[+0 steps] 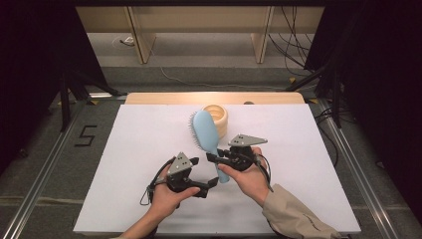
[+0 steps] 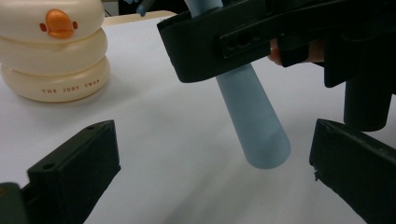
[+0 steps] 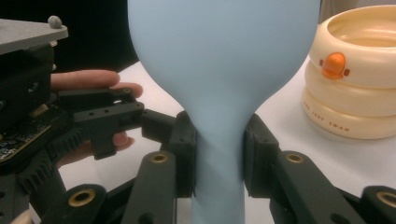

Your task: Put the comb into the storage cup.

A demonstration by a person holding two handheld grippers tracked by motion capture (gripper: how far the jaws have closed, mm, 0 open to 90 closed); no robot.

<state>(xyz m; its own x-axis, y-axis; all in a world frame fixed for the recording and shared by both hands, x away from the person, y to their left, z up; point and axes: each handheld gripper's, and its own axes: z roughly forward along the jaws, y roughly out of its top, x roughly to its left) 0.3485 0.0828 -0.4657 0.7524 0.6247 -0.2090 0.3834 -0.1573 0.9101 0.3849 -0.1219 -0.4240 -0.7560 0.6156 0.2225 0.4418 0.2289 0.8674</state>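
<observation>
A light-blue hairbrush is held off the white sheet with its bristles facing left, and my right gripper is shut on the neck of its handle. The right gripper view shows both pads pressed on the handle under the broad head of the hairbrush. My left gripper stands open just left of the handle's lower end. In the left gripper view the handle's tip hangs between the wide-apart jaws without touching them.
A cream ring-shaped duck container stands behind the brush near the far edge of the white sheet; it is also at upper left and at right. Dark stands and cables flank the table.
</observation>
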